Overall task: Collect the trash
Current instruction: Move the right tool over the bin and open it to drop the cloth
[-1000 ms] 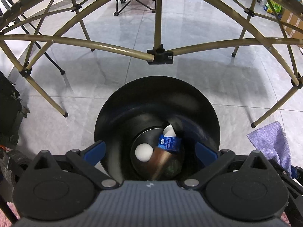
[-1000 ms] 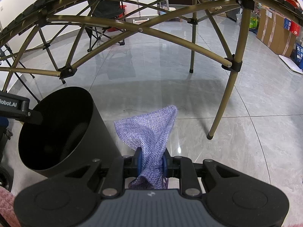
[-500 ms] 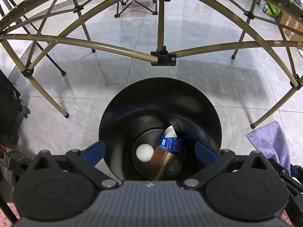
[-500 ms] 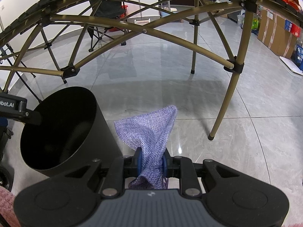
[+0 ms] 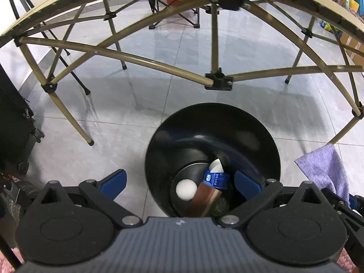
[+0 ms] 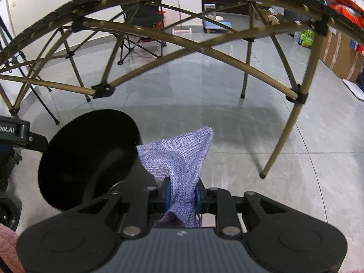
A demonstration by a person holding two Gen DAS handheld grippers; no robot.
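Beneath carton, obscured greenish trash

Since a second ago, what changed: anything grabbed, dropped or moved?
Nothing grabbed or dropped. Both views pulled up and back: the black bin sits lower right in the left view, and more of the table frame shows. Unchanged: the right tool stays shut on the purple cloth, the left tool stays open and empty, and the ball and carton lie in the bin.
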